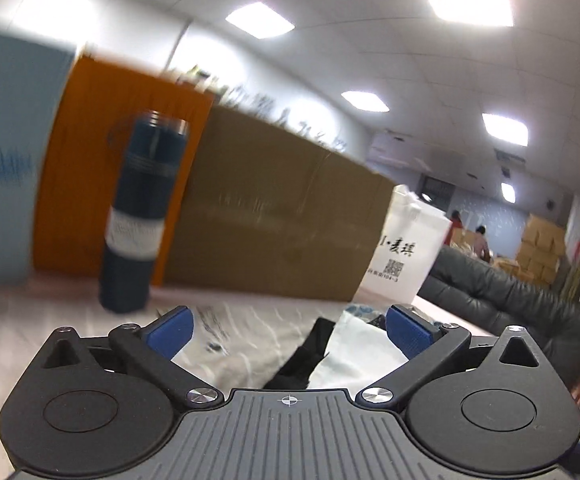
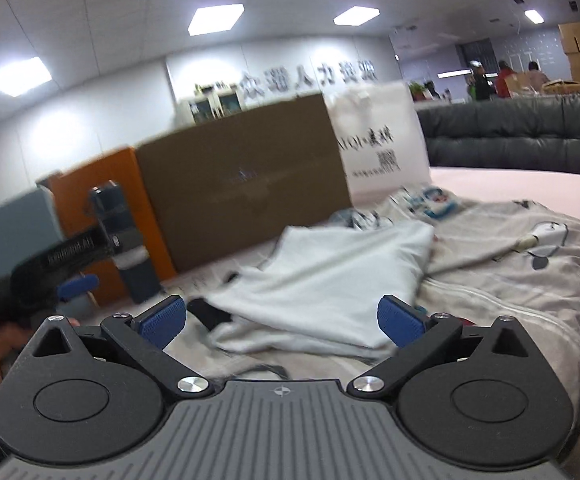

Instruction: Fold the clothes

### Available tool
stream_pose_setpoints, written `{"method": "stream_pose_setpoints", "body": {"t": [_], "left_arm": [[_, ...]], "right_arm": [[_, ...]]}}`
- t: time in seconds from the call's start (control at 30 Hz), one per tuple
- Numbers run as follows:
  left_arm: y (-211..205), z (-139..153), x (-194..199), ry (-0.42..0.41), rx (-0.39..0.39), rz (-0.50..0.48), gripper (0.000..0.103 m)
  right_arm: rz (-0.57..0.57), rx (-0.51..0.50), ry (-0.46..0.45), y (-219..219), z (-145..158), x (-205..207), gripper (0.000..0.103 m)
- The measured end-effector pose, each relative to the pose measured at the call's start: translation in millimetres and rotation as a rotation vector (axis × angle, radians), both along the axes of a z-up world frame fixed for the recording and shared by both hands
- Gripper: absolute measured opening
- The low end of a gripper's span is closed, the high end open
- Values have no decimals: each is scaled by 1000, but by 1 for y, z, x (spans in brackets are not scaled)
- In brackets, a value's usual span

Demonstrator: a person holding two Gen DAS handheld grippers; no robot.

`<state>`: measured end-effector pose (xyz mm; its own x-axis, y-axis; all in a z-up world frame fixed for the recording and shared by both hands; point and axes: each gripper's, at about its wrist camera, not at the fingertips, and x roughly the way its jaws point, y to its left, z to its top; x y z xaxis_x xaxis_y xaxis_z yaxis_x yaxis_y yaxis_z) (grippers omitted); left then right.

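A white garment (image 2: 329, 276) lies loosely folded on the bed, with a black piece (image 2: 210, 314) at its near left edge. My right gripper (image 2: 282, 320) is open and empty, just in front of the garment. In the left wrist view the same white garment (image 1: 353, 352) and its black part (image 1: 301, 356) lie between the fingers of my left gripper (image 1: 290, 332), which is open and empty above the bed. The left gripper also shows at the left of the right wrist view (image 2: 78, 284).
A patterned grey bedsheet (image 2: 509, 280) covers the bed. A dark blue bottle (image 1: 138, 216) stands at the far side. Behind it are a large cardboard box (image 1: 282, 216), an orange cabinet (image 1: 90, 160) and a white paper bag (image 1: 405, 256). A dark sofa (image 2: 521, 136) lies to the right.
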<state>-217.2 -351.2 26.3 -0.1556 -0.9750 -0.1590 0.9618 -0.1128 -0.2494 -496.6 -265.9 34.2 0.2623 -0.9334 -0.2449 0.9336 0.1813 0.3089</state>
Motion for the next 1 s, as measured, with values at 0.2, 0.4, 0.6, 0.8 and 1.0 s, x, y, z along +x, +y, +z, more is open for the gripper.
{"method": "stream_pose_setpoints", "body": {"t": [0.2,0.4,0.6,0.8,1.0], "left_arm": [[50,10,15,-184,-143,30,103],[70,-12,24,-245,-154,-7,103],[78,-24,29,-229,-195,-40,103],[88,-30,30,-241,-248,-31,103],[92,-33,29,-266,-264,41,103]], "right_arm": [[-48,-30,-122,19,0,34,103],[-200,-4,-119,22,-13,69,103],[-342,-70,-12,25,-24,101,103],[-457,-203,137,24,-31,130,103],[-533,-281,218,33,-35,142,103]]}}
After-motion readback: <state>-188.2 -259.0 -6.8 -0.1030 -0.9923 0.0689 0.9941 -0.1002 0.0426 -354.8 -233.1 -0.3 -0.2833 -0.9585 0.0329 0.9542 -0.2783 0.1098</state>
